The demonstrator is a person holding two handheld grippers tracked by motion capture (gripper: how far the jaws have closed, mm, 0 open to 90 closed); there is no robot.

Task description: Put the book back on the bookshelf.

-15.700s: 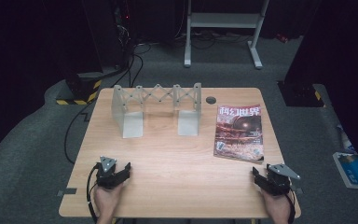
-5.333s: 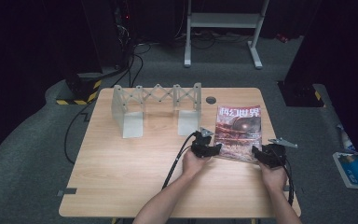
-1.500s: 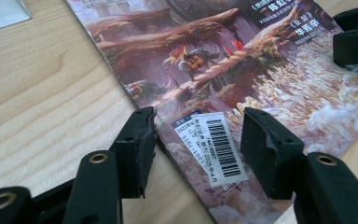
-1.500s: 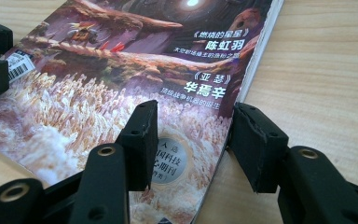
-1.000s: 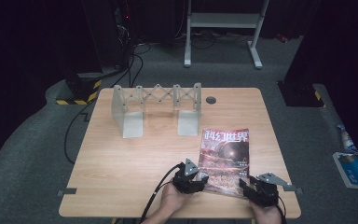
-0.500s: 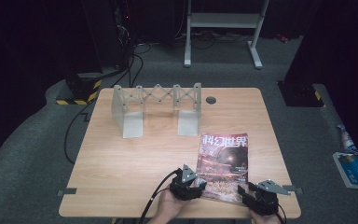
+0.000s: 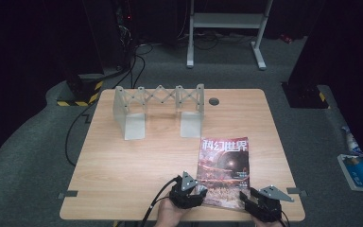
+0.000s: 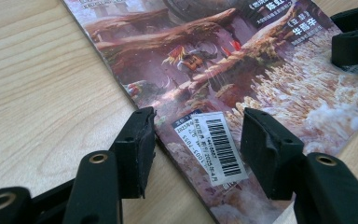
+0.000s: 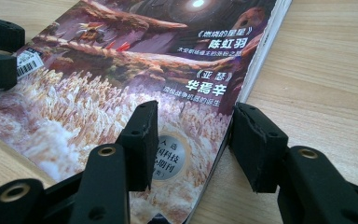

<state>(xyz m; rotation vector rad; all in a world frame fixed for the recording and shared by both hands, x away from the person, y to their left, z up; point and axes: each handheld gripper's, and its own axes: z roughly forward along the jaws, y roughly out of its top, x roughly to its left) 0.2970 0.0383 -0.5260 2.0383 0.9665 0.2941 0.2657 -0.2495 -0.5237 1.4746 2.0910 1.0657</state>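
Observation:
A science-fiction magazine (image 7: pixel 224 165) with a dark red cover lies flat near the table's front edge, right of centre. My left gripper (image 7: pixel 197 192) stands open over its lower left corner; in the left gripper view the gripper (image 8: pixel 198 144) straddles the barcode sticker (image 8: pixel 212 147) on the magazine (image 8: pixel 223 70). My right gripper (image 7: pixel 248 198) is open at the lower right corner. In the right gripper view that gripper (image 9: pixel 191 140) spans the cover's corner and spine edge of the magazine (image 9: pixel 144 60). Each gripper's jaws also show at the edge of the other's view.
A grey metal expanding book rack (image 7: pixel 158 109) stands at the back left of the wooden table (image 7: pixel 123 165). A round cable hole (image 7: pixel 213 100) sits behind the magazine. A blue and white item (image 7: pixel 359 170) lies on the floor at right.
Over the last second both grippers and the magazine have come closer to the table's front edge. Earlier still, the magazine lay at the back right and the grippers rested at the front corners.

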